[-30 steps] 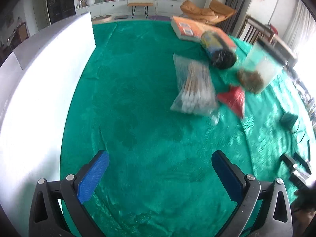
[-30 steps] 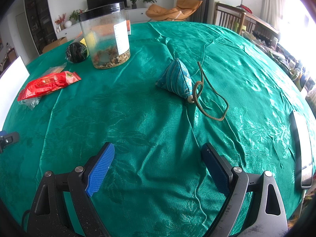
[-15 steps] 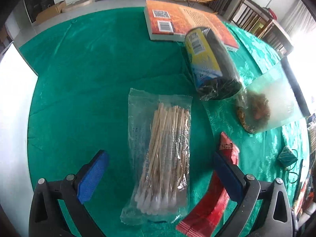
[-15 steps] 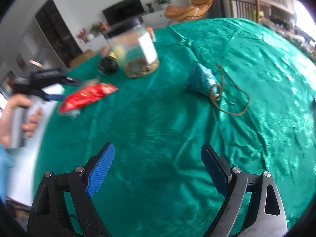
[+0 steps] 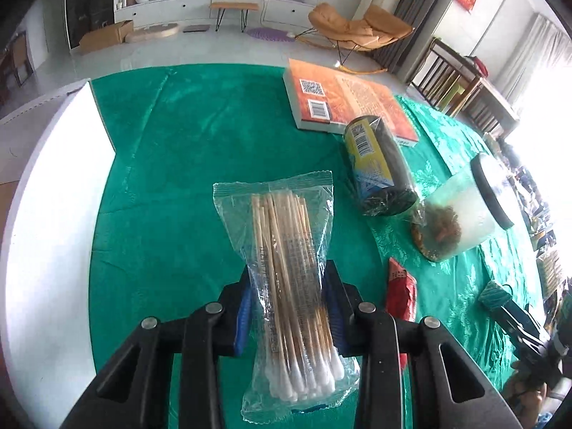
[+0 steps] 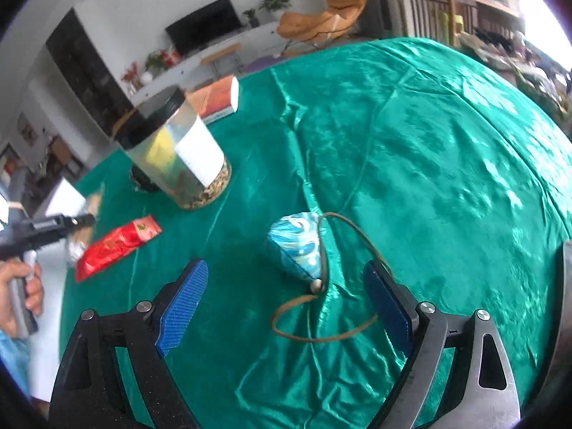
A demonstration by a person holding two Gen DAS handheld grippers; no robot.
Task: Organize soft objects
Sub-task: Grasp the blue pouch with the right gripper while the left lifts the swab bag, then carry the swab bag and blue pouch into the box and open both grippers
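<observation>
A clear bag of cotton swabs (image 5: 282,221) stands between the blue pads of my left gripper (image 5: 287,275), whose jaws are closing and press on its middle. The swab heads point back at the camera. My right gripper (image 6: 285,266) hovers over a blue patterned pouch (image 6: 296,246) with a brown cord (image 6: 321,336). Its jaws are closing a little but stay wide, one pad on either side of the pouch, neither touching it. A red packet (image 5: 400,293) lies on the green cloth (image 5: 161,178) just right of the left gripper. The right wrist view shows the same red packet (image 6: 118,243) lying to the left.
A black roll with a yellow label (image 5: 379,164), an orange book (image 5: 346,100) and a clear jar with a black lid (image 5: 461,214) stand beyond the bag. A white board (image 5: 50,214) borders the cloth's left side. A hand (image 6: 25,286) holds the left gripper at the frame's left edge.
My left gripper moved in over the swab bag and closed on it. My right gripper swung toward the blue pouch, which now lies between its fingers.
</observation>
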